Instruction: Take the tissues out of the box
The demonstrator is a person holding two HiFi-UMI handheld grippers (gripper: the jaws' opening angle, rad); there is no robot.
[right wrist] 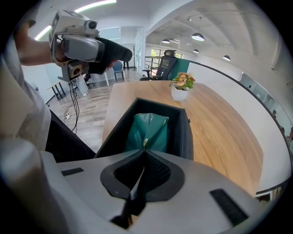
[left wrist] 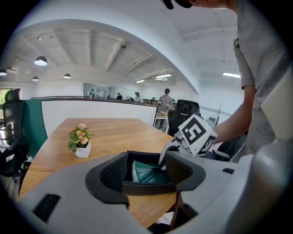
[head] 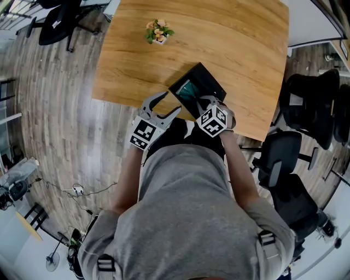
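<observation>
Right gripper [right wrist: 145, 150] pinching tissue [right wrist: 137, 180], black box [right wrist: 184, 132], flower pot [right wrist: 179, 93] beyond

Bright, even office light from above. Ceiling lamps [left wrist: 40, 60] and a strip light [left wrist: 231, 74] show in my left gripper view; another strip [right wrist: 94, 6] burns out white in my right one. Table [head: 219, 49] evenly lit, soft sheen, shadows faint. Box [right wrist: 183, 132] interior dark. All views fisheye: edges bow; both gripper views vignette black at corners. My jaws, close to lens, read soft.
</observation>
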